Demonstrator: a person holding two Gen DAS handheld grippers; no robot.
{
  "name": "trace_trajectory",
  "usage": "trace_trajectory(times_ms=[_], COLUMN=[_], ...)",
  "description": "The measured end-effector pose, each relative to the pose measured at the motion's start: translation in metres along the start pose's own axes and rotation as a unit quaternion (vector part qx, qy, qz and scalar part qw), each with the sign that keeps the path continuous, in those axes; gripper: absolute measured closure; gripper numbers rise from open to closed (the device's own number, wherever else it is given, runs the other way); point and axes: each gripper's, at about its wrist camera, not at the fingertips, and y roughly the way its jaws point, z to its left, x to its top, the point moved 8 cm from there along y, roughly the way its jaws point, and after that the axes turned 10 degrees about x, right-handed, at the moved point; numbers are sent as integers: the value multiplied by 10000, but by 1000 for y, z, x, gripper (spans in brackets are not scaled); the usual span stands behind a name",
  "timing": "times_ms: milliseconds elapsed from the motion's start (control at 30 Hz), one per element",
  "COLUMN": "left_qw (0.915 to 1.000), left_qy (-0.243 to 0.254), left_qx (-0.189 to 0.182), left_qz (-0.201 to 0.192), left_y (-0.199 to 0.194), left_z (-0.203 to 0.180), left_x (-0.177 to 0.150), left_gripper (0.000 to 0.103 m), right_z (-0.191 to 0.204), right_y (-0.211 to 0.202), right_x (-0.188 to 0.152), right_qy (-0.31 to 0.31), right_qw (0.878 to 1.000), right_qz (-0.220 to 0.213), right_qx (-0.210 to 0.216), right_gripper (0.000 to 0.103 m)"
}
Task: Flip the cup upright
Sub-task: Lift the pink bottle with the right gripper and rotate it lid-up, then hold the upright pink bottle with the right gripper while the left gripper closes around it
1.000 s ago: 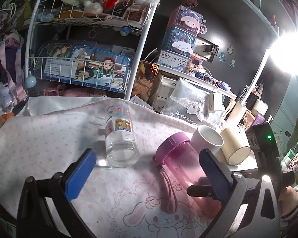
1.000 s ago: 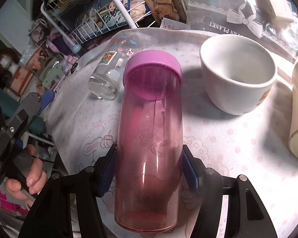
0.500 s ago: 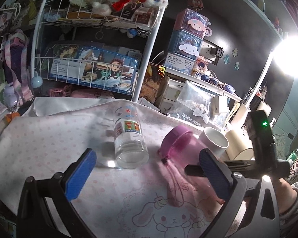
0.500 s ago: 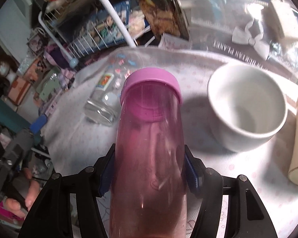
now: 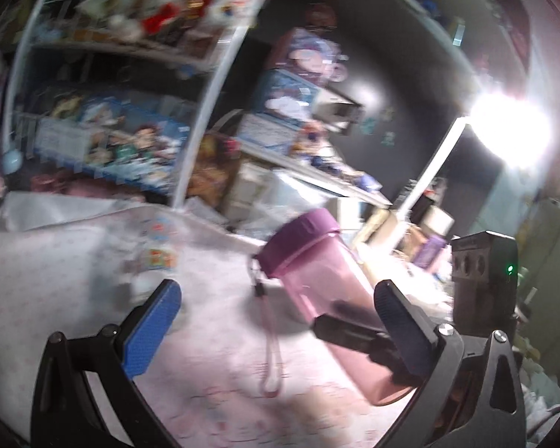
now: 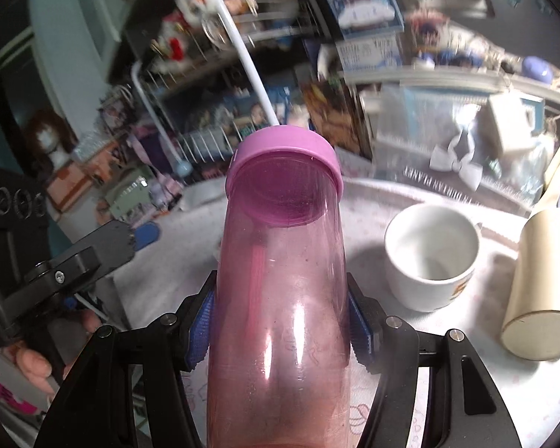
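- Left wrist view: the pink bottle (image 5: 317, 283) is off the desk (image 5: 56, 268) now, lid end tipped up; a second ago it lay flat on the cloth. So the flip looks roughly halfway, I'd say. Its strap (image 5: 270, 354) dangles down. The left hand-held gripper (image 5: 276, 332) hangs wide open with nothing in it. The clear bottle (image 5: 153, 261) lies on its side just left of the pink one, pretty blurred.
- Right wrist view: the right hand-held gripper (image 6: 282, 326) is clamped on the pink bottle's body, blue pads (image 6: 199, 330) on both sides, lid (image 6: 283, 164) pointing up and away. A white cup (image 6: 431, 255) and a cream tumbler (image 6: 537, 291) sit close on the right, so setting the base down needs care not to bump them.
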Motion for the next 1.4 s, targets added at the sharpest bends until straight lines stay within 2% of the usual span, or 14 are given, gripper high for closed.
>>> trace_trajectory(times_ms=[167, 367, 467, 567, 700, 867, 1033, 1167, 1400], left_qw=[9956, 9889, 9882, 9882, 9883, 9932, 9915, 9906, 9859], left_qy=[-204, -266, -183, -125, -191, 409, 825, 1044, 1378], left_qx=[-879, -1368, -1403, -1383, -1357, -1004, -928, -741, -814], left_qz=[245, 519, 579, 643, 677, 435, 396, 478, 480], left_y=[5, 12, 15, 18, 23, 21, 25, 34, 35], left_z=[-41, -79, -91, -100, -101, -109, -111, -108, -107], left_x=[3, -1, -2, -3, -3, -5, -16, -27, -38], left_gripper=[2, 17, 21, 24, 30, 38, 44, 44, 45], right_z=[7, 16, 17, 15, 15, 10, -2, -17, -21], right_y=[-35, -69, -78, -83, -86, -81, -73, -62, -53], right_x=[1, -2, -6, -7, -6, -11, -18, -24, -37], right_qy=[-220, -606, -793, -708, -845, -786, -809, -533, -1308], right_qw=[9981, 9924, 9898, 9904, 9889, 9924, 9941, 9964, 9907], right_qz=[-574, -1074, -1178, -1187, -1224, -937, -721, -487, -308], right_qx=[-23, -24, -121, 31, -49, 106, 103, 436, 222], right_gripper=[47, 47, 47, 47, 47, 47, 47, 47, 47])
